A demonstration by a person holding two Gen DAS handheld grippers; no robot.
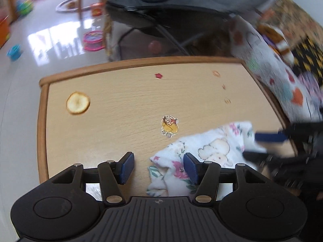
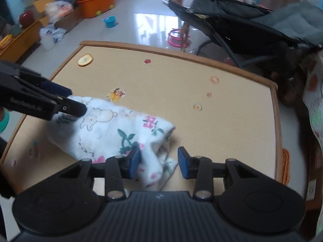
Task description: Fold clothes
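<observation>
A white garment (image 1: 212,147) (image 2: 113,129) printed with flowers and bears lies bunched on the near part of a low wooden table (image 1: 121,100) (image 2: 222,131). My left gripper (image 1: 159,167) stands open over the garment's left end, and the cloth lies beside its right pad without being pinched. In the right wrist view the left gripper's fingers (image 2: 66,104) rest over the garment's far left part. My right gripper (image 2: 159,162) is open around the garment's right end, where a fold brushes its left pad and its right pad is free. The right gripper's fingers (image 1: 268,137) look blurred in the left wrist view.
A round yellow slice (image 1: 78,102) (image 2: 85,60) and several stickers sit on the tabletop. A black folding seat (image 1: 161,10) (image 2: 232,24) stands beyond the far edge. Patterned bedding (image 1: 272,70) lies along the right side. Toys and an orange bin (image 2: 97,4) are scattered on the floor.
</observation>
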